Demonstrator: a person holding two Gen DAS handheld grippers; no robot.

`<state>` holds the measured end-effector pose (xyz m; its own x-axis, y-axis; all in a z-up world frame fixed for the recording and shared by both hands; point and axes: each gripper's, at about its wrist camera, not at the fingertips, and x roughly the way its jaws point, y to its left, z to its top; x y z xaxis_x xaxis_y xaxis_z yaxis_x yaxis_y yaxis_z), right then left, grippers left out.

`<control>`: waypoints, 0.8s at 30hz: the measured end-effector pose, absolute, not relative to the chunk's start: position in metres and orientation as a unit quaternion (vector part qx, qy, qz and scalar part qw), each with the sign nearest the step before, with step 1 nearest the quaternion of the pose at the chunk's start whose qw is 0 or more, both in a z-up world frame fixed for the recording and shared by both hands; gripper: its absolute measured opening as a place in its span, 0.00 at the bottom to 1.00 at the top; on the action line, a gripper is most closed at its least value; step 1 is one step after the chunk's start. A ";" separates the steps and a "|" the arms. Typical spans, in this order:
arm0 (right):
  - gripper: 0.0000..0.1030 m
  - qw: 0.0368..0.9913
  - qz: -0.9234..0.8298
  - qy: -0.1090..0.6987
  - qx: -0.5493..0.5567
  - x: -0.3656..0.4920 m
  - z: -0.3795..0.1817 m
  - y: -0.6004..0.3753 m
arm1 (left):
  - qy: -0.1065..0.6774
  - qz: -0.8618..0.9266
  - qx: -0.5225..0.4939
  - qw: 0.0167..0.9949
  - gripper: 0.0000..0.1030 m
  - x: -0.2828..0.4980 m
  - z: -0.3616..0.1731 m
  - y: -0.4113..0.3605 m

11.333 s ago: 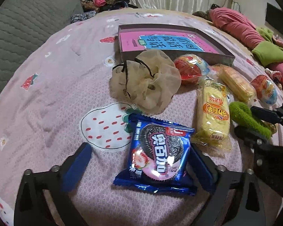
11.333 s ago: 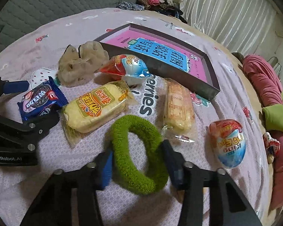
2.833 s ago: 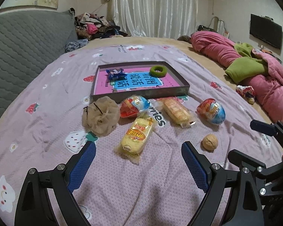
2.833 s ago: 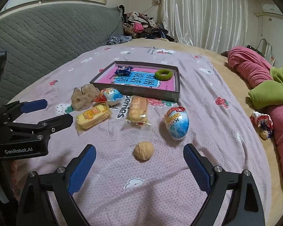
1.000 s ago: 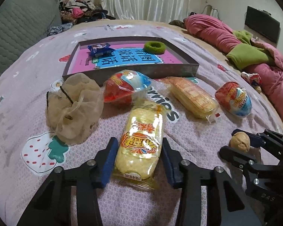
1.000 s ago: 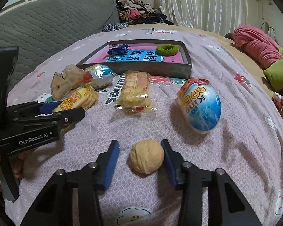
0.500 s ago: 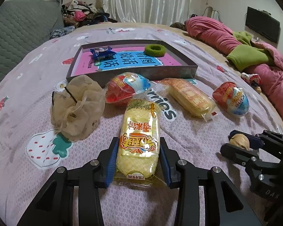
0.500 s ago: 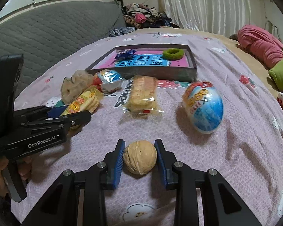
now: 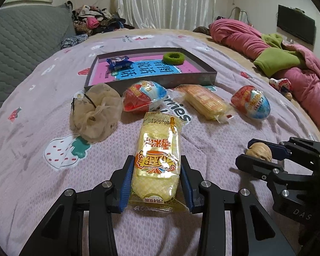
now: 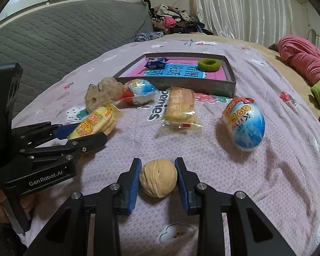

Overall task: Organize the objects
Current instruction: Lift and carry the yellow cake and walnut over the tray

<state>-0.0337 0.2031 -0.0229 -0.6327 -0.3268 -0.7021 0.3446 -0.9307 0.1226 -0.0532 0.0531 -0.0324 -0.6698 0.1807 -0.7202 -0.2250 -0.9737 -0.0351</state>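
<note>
My left gripper is shut on a yellow snack packet, held just above the pink bedspread; it also shows in the right wrist view. My right gripper is shut on a walnut, which also shows in the left wrist view. A grey shallow box at the back holds a blue cookie packet and a green scrunchie.
On the bed before the box lie a beige scrunchie, a red-blue egg, a wafer packet and a second egg. A grey headboard is at the left, pink and green bedding at the right.
Both grippers closed on their objects over the last second and have lifted slightly. Earlier, the cookie packet and green scrunchie went from the bed into the box.
</note>
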 end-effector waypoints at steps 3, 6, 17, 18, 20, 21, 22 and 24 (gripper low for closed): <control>0.32 0.194 -0.905 0.011 0.379 -0.027 -0.018 0.201 | 0.031 0.915 -0.386 0.110 0.40 -0.046 -0.028 0.054; 0.32 0.196 -0.908 0.016 0.371 -0.021 -0.013 0.199 | 0.035 0.917 -0.381 0.110 0.40 -0.038 -0.023 0.055; 0.32 0.206 -0.912 0.013 0.354 -0.001 0.006 0.194 | 0.028 0.928 -0.360 0.089 0.40 -0.010 0.000 0.046; 0.32 0.205 -0.913 0.012 0.351 0.001 0.007 0.195 | 0.028 0.929 -0.359 0.085 0.40 -0.007 0.001 0.045; 0.32 0.206 -0.914 0.011 0.349 0.005 0.010 0.195 | 0.027 0.931 -0.356 0.079 0.40 -0.002 0.003 0.044; 0.32 0.205 -0.915 0.010 0.348 0.007 0.011 0.196 | 0.025 0.931 -0.357 0.077 0.40 0.000 0.004 0.043; 0.32 0.203 -0.916 0.008 0.347 0.009 0.012 0.196 | 0.023 0.931 -0.357 0.075 0.40 0.002 0.005 0.043; 0.32 0.202 -0.917 0.004 0.344 0.011 0.015 0.198 | 0.025 0.932 -0.355 0.072 0.40 0.006 0.006 0.043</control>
